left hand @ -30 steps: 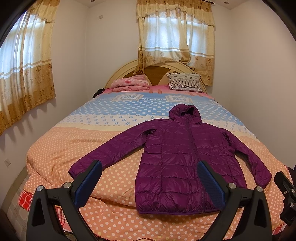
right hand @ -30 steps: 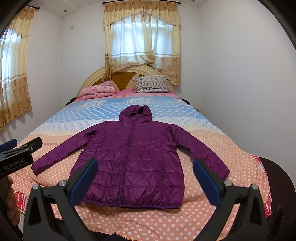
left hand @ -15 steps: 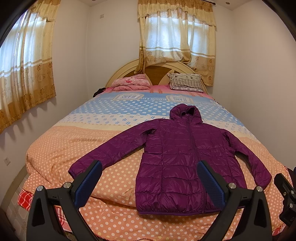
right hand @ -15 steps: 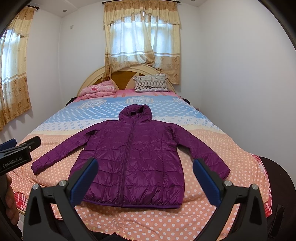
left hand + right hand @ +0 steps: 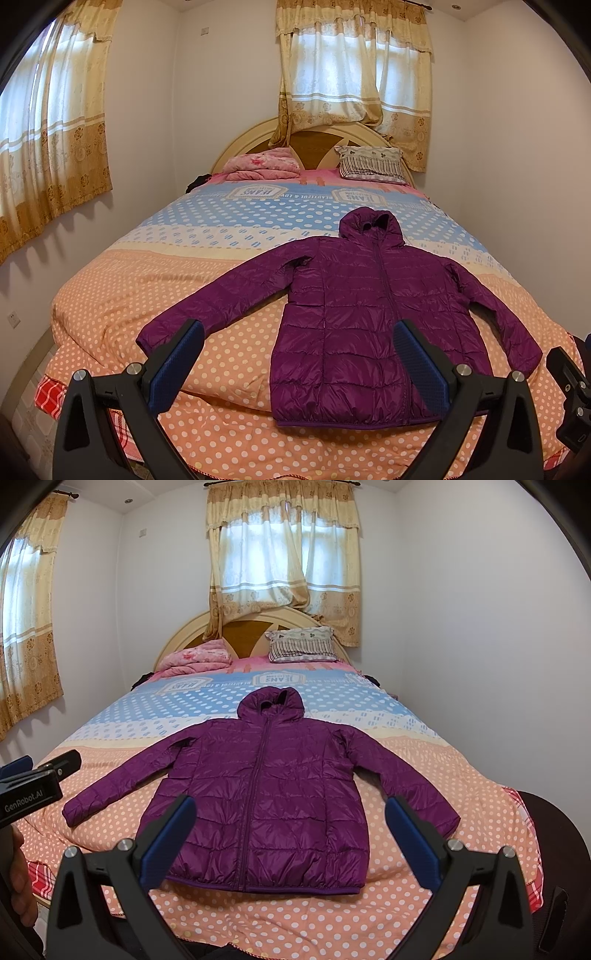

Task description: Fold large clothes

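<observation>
Ahead of your left gripper [image 5: 299,354], the quilted jacket [image 5: 354,325] looks like glossy, slick synthetic cloth; under it, the bedspread [image 5: 122,295] is matt cotton-like fabric. Your gripper pads [image 5: 421,363] show rough, textured blue rubber on black plastic.

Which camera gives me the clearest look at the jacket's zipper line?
Right wrist: the purple jacket lies centred, its zipper unobstructed hood to hem. In the left wrist view it sits off-centre, one finger hiding the lower zipper.
</observation>
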Available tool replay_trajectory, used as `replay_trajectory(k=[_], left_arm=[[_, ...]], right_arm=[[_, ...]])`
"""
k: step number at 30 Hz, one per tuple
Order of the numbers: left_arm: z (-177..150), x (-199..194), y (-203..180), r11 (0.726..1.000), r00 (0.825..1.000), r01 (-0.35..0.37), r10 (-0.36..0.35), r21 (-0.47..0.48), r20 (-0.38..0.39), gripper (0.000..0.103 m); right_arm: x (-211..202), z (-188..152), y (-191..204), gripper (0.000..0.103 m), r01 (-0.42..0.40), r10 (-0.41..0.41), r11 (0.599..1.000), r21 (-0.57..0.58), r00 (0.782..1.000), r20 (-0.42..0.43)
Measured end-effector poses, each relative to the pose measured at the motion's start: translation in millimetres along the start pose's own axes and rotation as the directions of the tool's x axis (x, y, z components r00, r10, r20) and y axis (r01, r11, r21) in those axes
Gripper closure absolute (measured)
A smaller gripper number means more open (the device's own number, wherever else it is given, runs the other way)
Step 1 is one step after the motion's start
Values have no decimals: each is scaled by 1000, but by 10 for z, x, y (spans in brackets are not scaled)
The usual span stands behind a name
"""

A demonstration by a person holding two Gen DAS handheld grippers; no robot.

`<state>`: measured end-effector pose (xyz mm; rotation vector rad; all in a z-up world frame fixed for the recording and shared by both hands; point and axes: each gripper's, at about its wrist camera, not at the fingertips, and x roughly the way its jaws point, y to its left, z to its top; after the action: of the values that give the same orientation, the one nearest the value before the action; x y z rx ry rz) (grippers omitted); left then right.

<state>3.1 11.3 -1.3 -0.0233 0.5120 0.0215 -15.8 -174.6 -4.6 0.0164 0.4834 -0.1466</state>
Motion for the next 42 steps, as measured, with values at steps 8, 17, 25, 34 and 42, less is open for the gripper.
replay_trajectory(k=[8,17,25,34,42], left_arm=[[-12,14,16,1000,1000,1,-1,-5,-2,1],[-24,20,20,1000,1000,2,-2,-5,-4,1],[-64,60,16,1000,1000,4,-4,-8,-13,1],[-102,319,47,1000,999,-1,2,5,-52,1],[-130,997,-24,1000,991,-1,3,17,-131,1]], right_arm=[[5,-8,5,0,-1,1,1000,1,1000,-2],[36,-46,27,0,-2,2,1000,2,1000,-6],[69,-82,36,0,-5,5,1000,4,1000,-15],[331,-115,-140,0,-5,8,999,41,998,-66],[940,-292,-639,0,64,-46,993,103,984,-171]])
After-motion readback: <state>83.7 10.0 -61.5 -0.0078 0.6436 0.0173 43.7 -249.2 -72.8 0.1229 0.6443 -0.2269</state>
